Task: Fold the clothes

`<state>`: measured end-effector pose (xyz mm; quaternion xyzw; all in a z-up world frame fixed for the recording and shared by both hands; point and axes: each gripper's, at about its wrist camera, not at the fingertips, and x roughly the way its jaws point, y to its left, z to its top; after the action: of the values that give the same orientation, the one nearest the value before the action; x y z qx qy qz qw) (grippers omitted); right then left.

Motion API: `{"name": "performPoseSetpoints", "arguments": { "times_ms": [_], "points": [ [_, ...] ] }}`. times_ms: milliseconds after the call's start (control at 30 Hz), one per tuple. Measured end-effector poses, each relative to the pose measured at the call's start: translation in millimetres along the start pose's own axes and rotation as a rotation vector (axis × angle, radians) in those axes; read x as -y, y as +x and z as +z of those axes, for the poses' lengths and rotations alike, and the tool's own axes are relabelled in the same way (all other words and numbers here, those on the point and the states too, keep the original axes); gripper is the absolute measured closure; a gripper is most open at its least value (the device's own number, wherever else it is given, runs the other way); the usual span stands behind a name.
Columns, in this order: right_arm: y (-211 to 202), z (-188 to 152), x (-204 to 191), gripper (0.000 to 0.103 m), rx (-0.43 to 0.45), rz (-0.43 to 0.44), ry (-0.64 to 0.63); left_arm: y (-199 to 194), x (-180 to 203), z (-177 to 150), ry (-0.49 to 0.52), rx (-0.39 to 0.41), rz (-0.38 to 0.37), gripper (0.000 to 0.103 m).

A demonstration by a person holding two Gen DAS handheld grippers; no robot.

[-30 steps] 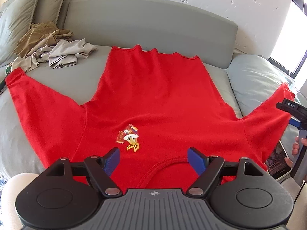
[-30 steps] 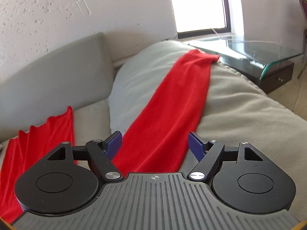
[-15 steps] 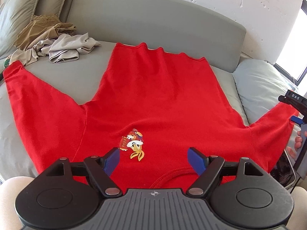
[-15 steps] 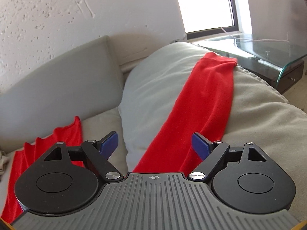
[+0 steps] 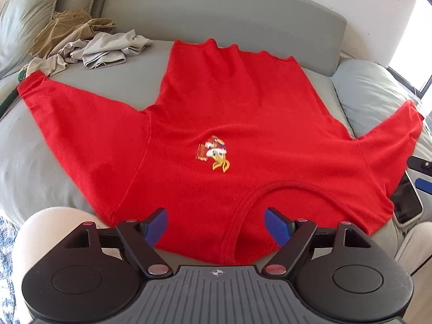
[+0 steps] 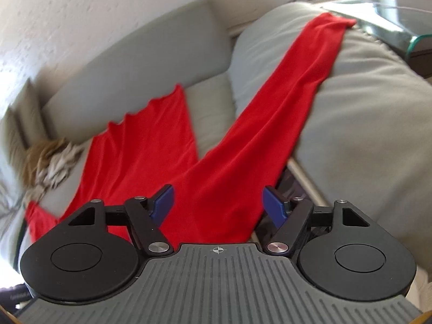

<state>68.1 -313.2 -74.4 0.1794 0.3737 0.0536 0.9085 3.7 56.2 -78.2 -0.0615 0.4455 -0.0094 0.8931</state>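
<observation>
A red long-sleeved shirt (image 5: 232, 118) lies spread flat on the grey sofa seat (image 5: 113, 70), collar nearest me, with a small cartoon print (image 5: 213, 154) on its chest. Its sleeves spread left and right; the right sleeve (image 6: 291, 86) drapes over a grey cushion (image 6: 364, 113). My left gripper (image 5: 216, 224) is open and empty just above the collar (image 5: 243, 210). My right gripper (image 6: 218, 205) is open and empty over the right shoulder of the shirt (image 6: 216, 178); part of it shows at the right edge of the left wrist view (image 5: 422, 172).
A pile of beige and tan clothes (image 5: 89, 46) lies at the back left of the sofa. A phone (image 5: 406, 199) lies by the shirt's right shoulder. A glass side table (image 6: 391, 19) stands beyond the cushion. My knee (image 5: 51, 229) is at the lower left.
My left gripper has pulled back towards the collar, so more of the shirt shows. My right gripper has swung left and down from the sleeve on the cushion towards the shoulder.
</observation>
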Motion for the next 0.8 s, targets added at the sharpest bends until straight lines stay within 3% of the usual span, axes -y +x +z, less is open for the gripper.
{"name": "performPoseSetpoints", "arguments": {
  "times_ms": [67,167,300,500,533,633,800],
  "points": [
    [2.0,-17.5,-14.1,0.041,-0.069,0.055,-0.069,-4.1,3.0,-10.1,0.049,-0.001,-0.002,0.025],
    [-0.4,-36.3,-34.0,0.043,-0.143,0.13,-0.173,-8.2,10.9,-19.8,0.151,0.007,-0.01,0.025],
    [-8.1,-58.2,-66.3,0.043,-0.176,0.167,-0.448,-6.5,27.7,-31.4,0.331,0.0,0.056,0.025],
    [-9.9,-81.5,-90.0,0.045,-0.185,0.084,-0.709,9.4,40.3,-50.5,0.531,-0.076,0.197,0.027],
    [-9.1,-86.2,-92.0,0.045,-0.184,0.058,-0.749,10.7,40.9,-51.6,0.554,-0.06,0.222,0.027],
    [-6.7,-98.0,-97.0,0.049,-0.155,-0.008,-0.848,12.9,40.6,-49.4,0.579,-0.026,0.233,0.025],
    [-2.2,-95.5,-104.0,0.059,-0.082,-0.032,-0.88,11.5,47.0,-47.8,0.653,0.031,0.211,0.03]
  ]
}}
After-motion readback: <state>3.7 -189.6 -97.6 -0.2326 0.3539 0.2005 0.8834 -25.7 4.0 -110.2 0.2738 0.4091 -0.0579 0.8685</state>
